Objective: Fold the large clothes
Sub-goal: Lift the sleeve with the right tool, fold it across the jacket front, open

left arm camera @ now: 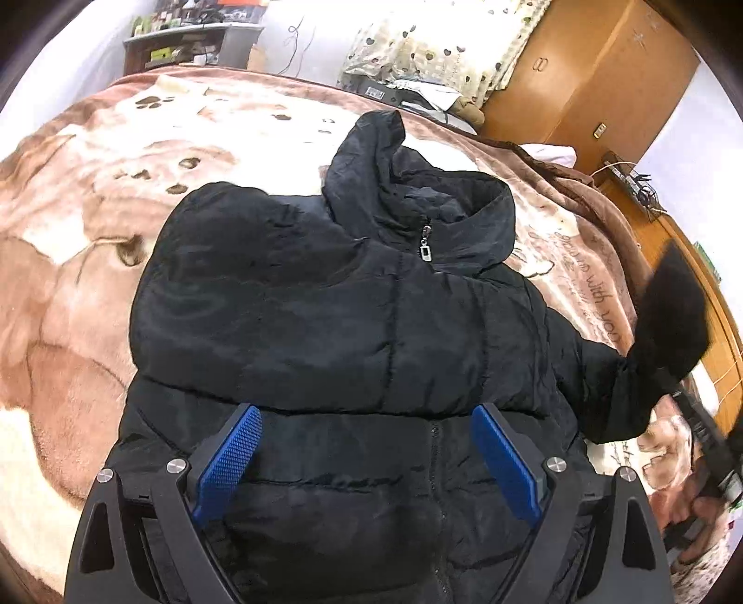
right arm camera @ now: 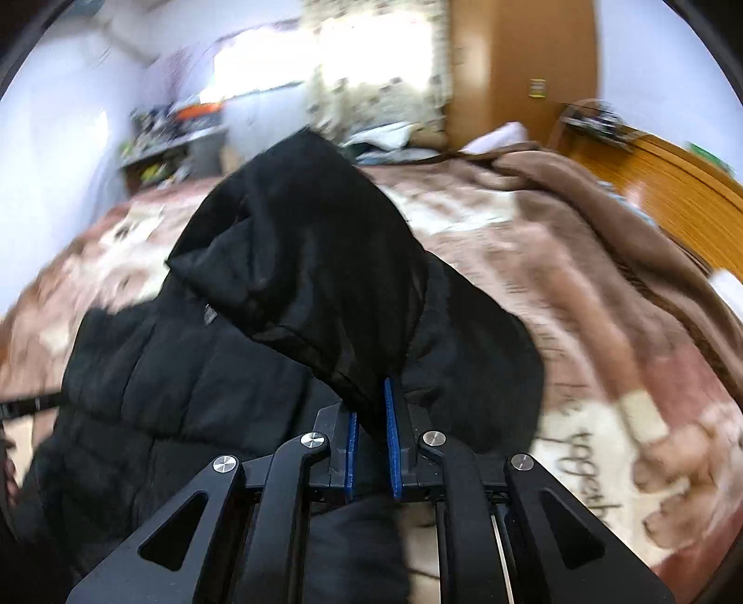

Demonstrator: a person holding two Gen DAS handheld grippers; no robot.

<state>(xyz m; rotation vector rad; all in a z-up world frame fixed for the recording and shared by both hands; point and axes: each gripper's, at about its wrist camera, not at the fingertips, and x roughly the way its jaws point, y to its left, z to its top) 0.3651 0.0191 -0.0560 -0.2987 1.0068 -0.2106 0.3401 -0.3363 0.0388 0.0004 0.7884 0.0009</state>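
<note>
A bed fills the room, spread with a brown and cream blanket [left arm camera: 107, 195] printed with paw marks. At the upper left a cluttered shelf [left arm camera: 185, 42] stands against a pale wall [right arm camera: 55, 116]. A heart-patterned curtain [left arm camera: 441, 46] glows with daylight at top centre, beside a wooden wardrobe [left arm camera: 599, 79] at upper right.
</note>
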